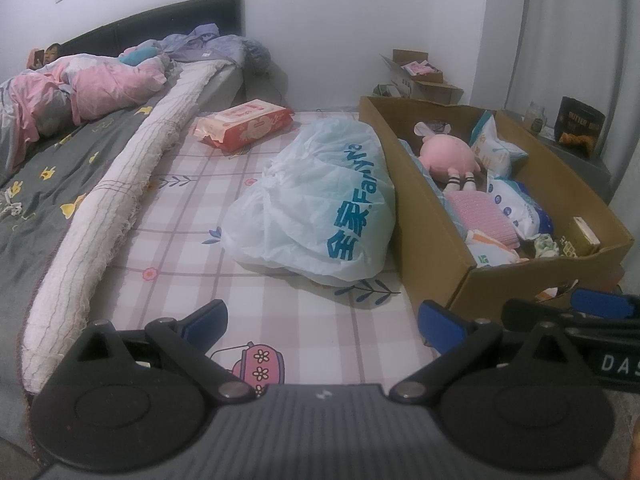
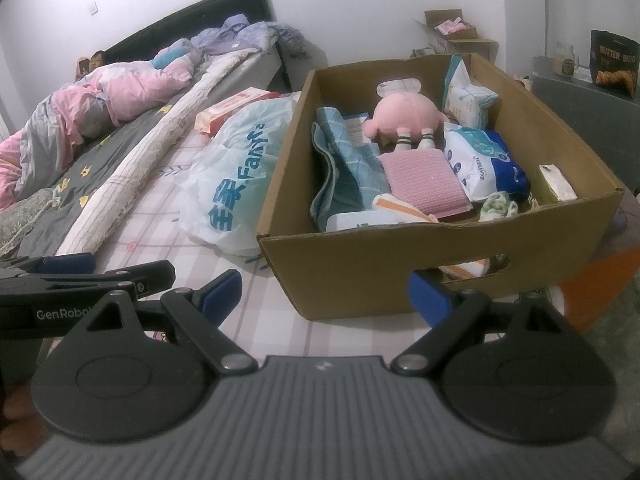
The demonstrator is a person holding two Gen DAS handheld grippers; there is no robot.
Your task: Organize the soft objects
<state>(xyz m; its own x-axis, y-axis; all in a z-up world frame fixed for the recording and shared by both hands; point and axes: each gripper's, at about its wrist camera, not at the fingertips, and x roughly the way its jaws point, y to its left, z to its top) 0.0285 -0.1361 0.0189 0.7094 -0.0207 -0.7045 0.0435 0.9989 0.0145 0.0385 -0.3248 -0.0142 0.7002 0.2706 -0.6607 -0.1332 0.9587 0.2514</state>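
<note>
Soft things already fill the box [image 2: 440, 264] on the bed [image 1: 280, 320]: a pink plush [image 2: 404, 114], a blue towel [image 2: 344, 164], a pink cloth [image 2: 424, 184] and tissue packs, one reading "ZONBEN" [image 2: 480, 160]. Just left of the box lie a white bag [image 1: 316, 200] printed "Family" with Chinese characters, and beyond it a red pack [image 1: 246, 122] whose print we cannot read. Our left hand-held gripper [image 1: 322, 322] and right hand-held gripper [image 2: 324, 294] both hover spread and empty before the box. We judge this fits either sorting midway or packing nearly done. A dark bag reads "BUTTER"; the tools read "GenRobo" and "DAS".
</note>
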